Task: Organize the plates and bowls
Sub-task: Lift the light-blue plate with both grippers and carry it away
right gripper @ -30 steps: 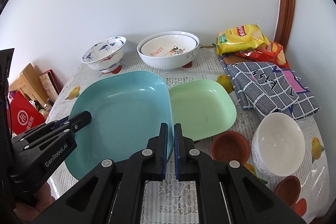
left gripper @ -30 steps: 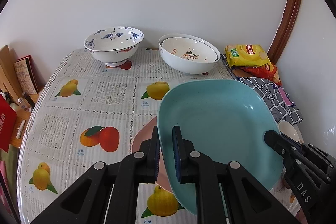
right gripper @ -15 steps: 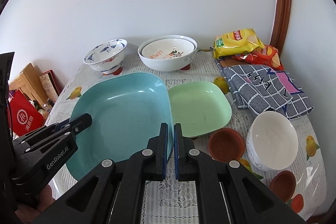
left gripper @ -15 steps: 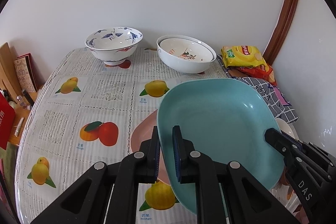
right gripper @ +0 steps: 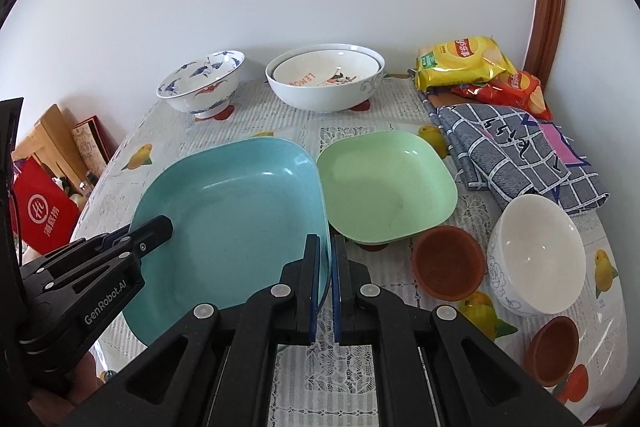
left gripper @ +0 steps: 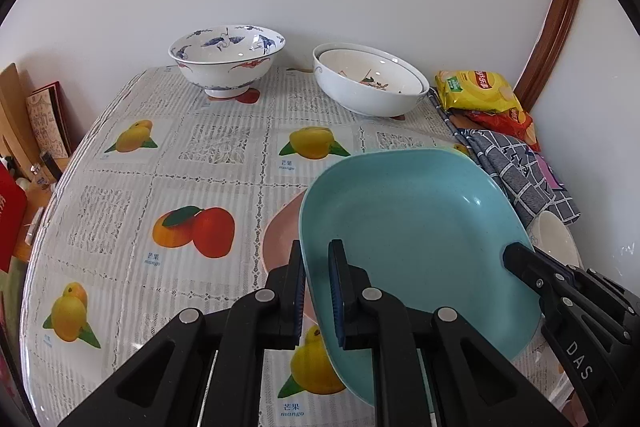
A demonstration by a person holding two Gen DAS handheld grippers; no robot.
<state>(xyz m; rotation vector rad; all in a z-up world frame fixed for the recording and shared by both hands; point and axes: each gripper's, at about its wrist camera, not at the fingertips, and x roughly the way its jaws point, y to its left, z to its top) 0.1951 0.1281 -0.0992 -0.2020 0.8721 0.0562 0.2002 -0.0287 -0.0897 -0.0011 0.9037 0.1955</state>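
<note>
A large teal plate (left gripper: 408,227) is held off the table by both grippers. My left gripper (left gripper: 318,255) is shut on its left rim, and my right gripper (right gripper: 325,247) is shut on its right rim. In the right wrist view the teal plate (right gripper: 232,211) sits just left of a green plate (right gripper: 384,187), their edges close, with the left gripper (right gripper: 160,227) at its far side. A pink plate (left gripper: 280,239) lies on the table under the teal one, mostly hidden. The right gripper (left gripper: 516,259) shows at the plate's right edge.
A blue-patterned bowl (left gripper: 226,55) and two nested white bowls (left gripper: 368,83) stand at the back by the wall. At the right are a white bowl (right gripper: 536,251), two small brown dishes (right gripper: 446,263), a checked cloth (right gripper: 516,151) and snack bags (right gripper: 464,63).
Both grippers keep their hold on the teal plate. The views have shifted slightly, and a little more of the pink plate and of the table shows.
</note>
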